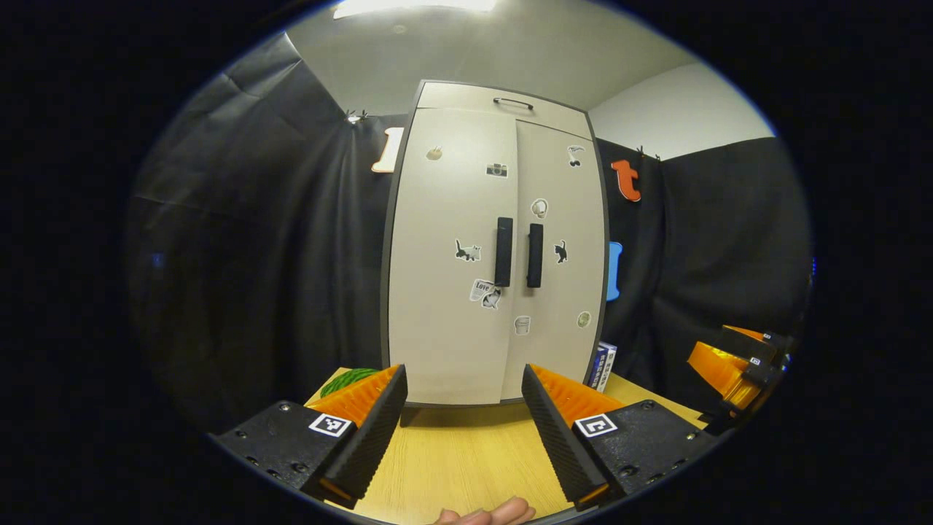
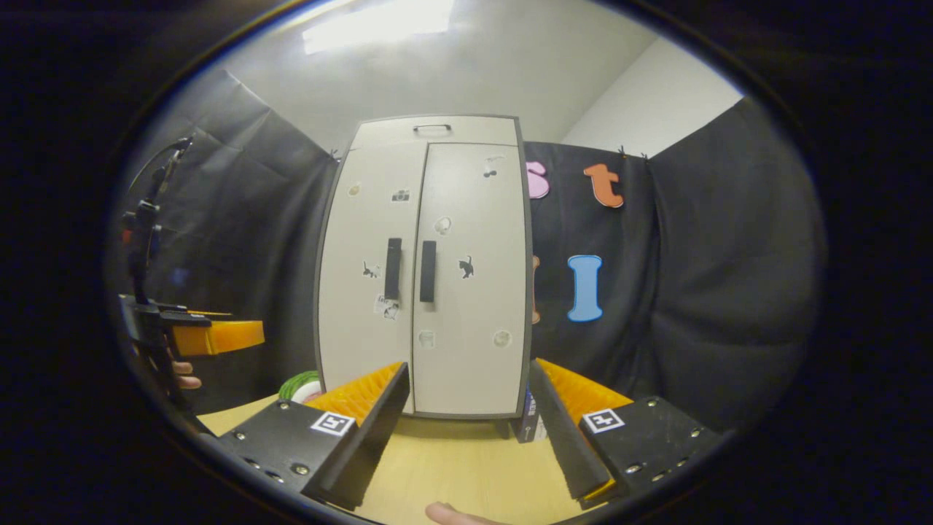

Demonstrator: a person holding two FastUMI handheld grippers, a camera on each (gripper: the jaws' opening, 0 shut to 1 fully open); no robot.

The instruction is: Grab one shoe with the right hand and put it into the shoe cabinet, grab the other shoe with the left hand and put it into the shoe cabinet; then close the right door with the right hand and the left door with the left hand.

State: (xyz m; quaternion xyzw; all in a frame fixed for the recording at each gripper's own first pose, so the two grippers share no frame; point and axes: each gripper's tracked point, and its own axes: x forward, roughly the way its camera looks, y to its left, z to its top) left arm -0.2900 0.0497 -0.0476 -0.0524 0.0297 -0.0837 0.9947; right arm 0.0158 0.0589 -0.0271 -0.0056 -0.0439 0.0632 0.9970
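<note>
The shoe cabinet (image 1: 496, 248) stands upright on the wooden table (image 1: 466, 456), pale beige with stickers. Both of its doors are closed, and two dark handles (image 1: 503, 251) sit side by side at the middle. My left gripper (image 1: 463, 430) is open in front of it, low over the table, with nothing between its fingers. In the right gripper view the same cabinet (image 2: 426, 270) stands straight ahead with its doors closed. My right gripper (image 2: 466, 437) is open and empty before it. The right gripper (image 1: 736, 364) also appears at the far right of the left gripper view.
A green striped object (image 1: 348, 379) lies at the cabinet's left foot, and a small blue and white box (image 1: 602, 366) leans at its right foot. Fingertips of a hand (image 1: 488, 514) show at the bottom edge. The left gripper (image 2: 197, 335) is at the left of the right gripper view.
</note>
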